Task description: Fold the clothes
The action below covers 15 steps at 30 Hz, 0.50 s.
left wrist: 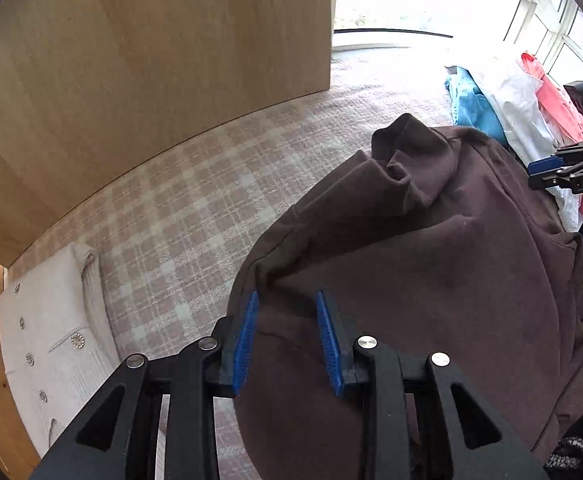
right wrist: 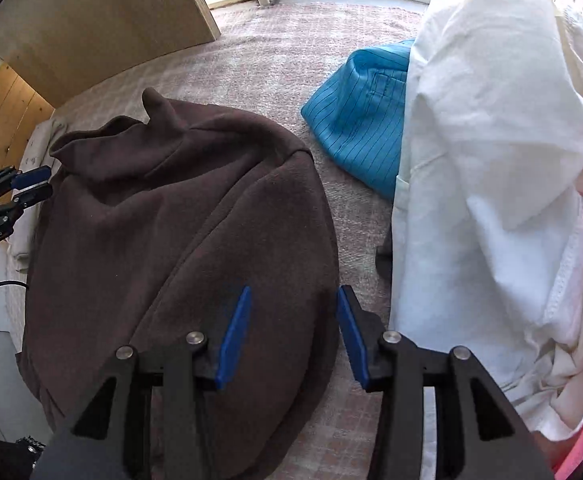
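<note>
With both the left gripper (left wrist: pixel 287 340) and right gripper (right wrist: pixel 293 336) spread over the soft, floppy brown sweater (left wrist: pixel 431 260), pinch its thick hem edges

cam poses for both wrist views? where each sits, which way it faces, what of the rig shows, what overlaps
Left wrist: on the left gripper, looking forward and down over the brown garment; its jaws open, above the garment's left edge. Right gripper shows at the right edge.
Right wrist: on the right gripper, looking forward and down at the garment's right edge; jaws open. Left gripper shows at the left edge.
Shared: the brown garment, blue striped garment, white garment, checked cover.
</note>
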{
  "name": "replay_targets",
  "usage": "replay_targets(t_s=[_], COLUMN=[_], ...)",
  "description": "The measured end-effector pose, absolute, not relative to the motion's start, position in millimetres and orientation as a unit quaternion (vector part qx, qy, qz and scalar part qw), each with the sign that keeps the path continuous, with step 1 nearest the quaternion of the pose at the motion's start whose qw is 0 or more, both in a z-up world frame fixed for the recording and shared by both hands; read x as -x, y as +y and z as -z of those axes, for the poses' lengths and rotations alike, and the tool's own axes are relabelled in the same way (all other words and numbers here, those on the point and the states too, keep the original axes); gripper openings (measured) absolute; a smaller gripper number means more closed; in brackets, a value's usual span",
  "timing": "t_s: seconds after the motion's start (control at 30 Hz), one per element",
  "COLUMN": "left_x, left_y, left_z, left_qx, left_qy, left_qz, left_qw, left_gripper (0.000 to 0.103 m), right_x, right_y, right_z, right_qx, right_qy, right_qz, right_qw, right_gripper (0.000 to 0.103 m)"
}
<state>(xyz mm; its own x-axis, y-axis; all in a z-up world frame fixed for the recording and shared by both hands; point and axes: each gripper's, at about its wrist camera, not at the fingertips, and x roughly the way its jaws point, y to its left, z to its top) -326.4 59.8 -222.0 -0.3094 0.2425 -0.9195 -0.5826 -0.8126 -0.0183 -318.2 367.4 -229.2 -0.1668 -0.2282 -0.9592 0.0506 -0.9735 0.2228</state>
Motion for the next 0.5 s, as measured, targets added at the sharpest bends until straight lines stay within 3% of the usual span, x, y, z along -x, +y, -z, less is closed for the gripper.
replay_targets(t_s=[0.07,0.17,0.27,0.4,0.5], left_x=[329,338,372,416,415], left_y=[79,106,117,99,76], left_z=[226,235,244,235,215], left_qx=[0.523,0.52,0.529,0.506,0.498], left_qy=[0.174,0.189,0.167,0.141,0.116], left_qz=[-0.786,-0.779,-0.793,-0.839,-0.845], left_qw=[0.28,0.295,0.251,0.141,0.159], left_gripper=[0.031,0.032,0.031,0.023,0.029], right_x=[316,313,317,328,332], right_y=[363,359,362,388,388], right_z=[233,227,203,175,172], right_qx=[-0.643,-0.639,-0.627,-0.615,-0.62], right_qy=[-0.066,-0.07,-0.008,0.072,0.071], right_qz=[0.756,0.757,0.774,0.785,0.781], right_qw=[0.103,0.119,0.09,0.013,0.024], right_gripper=[0.043,0.005,0.004,0.005,0.01])
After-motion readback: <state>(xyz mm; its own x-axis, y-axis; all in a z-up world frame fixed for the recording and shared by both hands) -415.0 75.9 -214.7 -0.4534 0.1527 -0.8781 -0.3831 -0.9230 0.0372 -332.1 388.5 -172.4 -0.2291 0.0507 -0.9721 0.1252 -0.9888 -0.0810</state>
